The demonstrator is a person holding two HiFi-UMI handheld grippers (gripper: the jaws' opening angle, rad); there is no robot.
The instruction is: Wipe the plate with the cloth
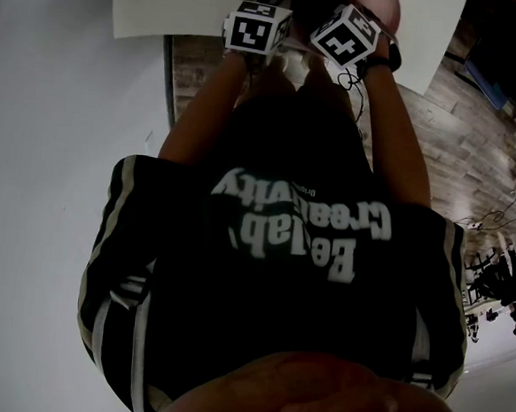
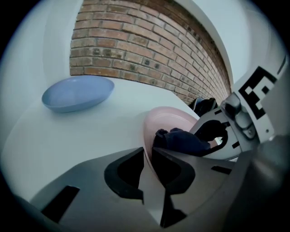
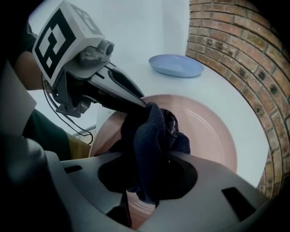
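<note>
A pink plate (image 3: 210,136) is tilted up off the white table (image 2: 68,136). In the left gripper view its rim (image 2: 156,122) runs down between the jaws of my left gripper (image 2: 148,165), which is shut on it. My right gripper (image 3: 149,181) is shut on a bunched dark blue cloth (image 3: 152,140) and presses it against the plate's face. The left gripper view shows the cloth (image 2: 181,140) on the plate, with the right gripper (image 2: 213,136) behind it. In the right gripper view the left gripper (image 3: 136,103) meets the plate's far-left rim. The head view shows only the marker cubes, the left one (image 1: 254,27) and the right one (image 1: 345,34).
A pale blue plate (image 2: 78,93) lies on the table farther back, also seen in the right gripper view (image 3: 176,65). A brick wall (image 2: 149,50) curves behind the table. The person's torso fills most of the head view; wooden floor (image 1: 458,145) shows to the right.
</note>
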